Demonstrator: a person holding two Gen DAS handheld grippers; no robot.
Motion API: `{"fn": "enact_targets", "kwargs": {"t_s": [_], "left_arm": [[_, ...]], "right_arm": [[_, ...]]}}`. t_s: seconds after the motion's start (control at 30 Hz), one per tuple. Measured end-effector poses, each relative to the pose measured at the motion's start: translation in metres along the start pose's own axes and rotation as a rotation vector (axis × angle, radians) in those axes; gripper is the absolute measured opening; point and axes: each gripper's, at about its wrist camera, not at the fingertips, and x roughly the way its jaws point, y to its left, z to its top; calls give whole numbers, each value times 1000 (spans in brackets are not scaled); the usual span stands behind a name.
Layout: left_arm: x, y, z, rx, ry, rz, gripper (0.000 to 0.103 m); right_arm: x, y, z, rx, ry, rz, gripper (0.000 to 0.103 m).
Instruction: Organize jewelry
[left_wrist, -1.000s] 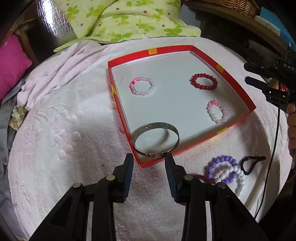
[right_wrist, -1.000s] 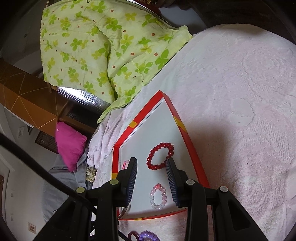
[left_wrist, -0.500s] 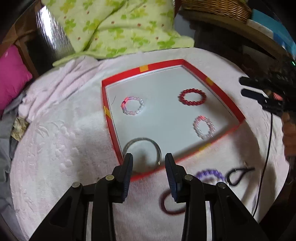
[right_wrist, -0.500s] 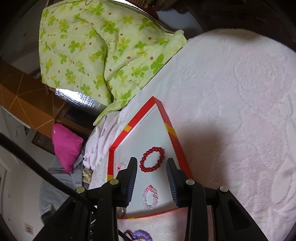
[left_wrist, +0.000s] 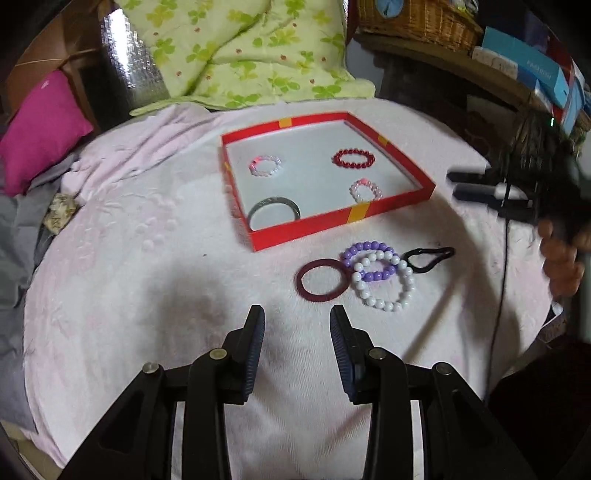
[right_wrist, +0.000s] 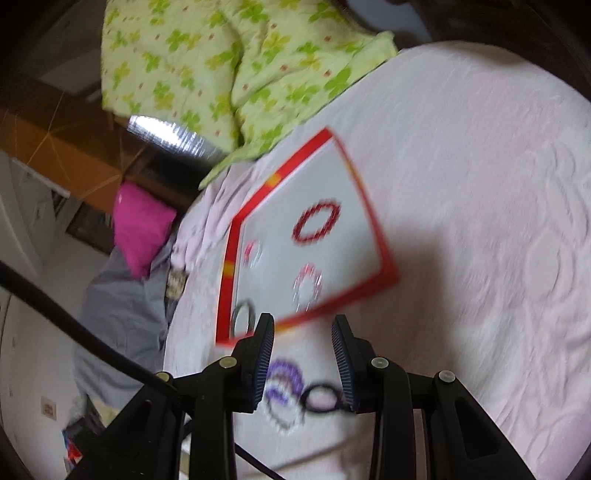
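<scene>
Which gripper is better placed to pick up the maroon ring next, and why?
Probably the left gripper: its open, empty jaws point at the maroon ring lying just ahead on the pink blanket. The right gripper hovers farther off, beyond the red tray.

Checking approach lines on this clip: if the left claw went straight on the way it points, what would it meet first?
Probably bare pink blanket just ahead of the open, empty left claw. The maroon ring lies slightly right of that line, so depth permitting it might be brushed next.
</scene>
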Motion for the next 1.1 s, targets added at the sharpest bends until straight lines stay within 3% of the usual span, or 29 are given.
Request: {"fn": "enact_targets", "kwargs": {"t_s": [0.23,0.37,0.5,0.6,0.77,0.9,1.1], "left_arm": [[-7,-2,6,-33,-86,-34,42],[30,-3,1,-44,-120,-177,44],[68,1,-18,-39,-107,-261,44],[87,3,-12,-51,-32,-236,42],[74,6,6,-19,-103,-267,43],[75,4,8,-28,-68,-294,43],[76,-7,5,26,-56,-276,44]], "right_arm": [[3,7,-47,-47,84,17,36],[-1,3,-46,-58,73,-10,36],[1,-8,-43,-53,74,-82,36],[7,-16,-40,-51,85,-133,35],[23,-14,-39,-67,106,-184,33],[36,-12,-40,-80,130,-223,32],[42,0,-46,-151,152,-260,32]]}}
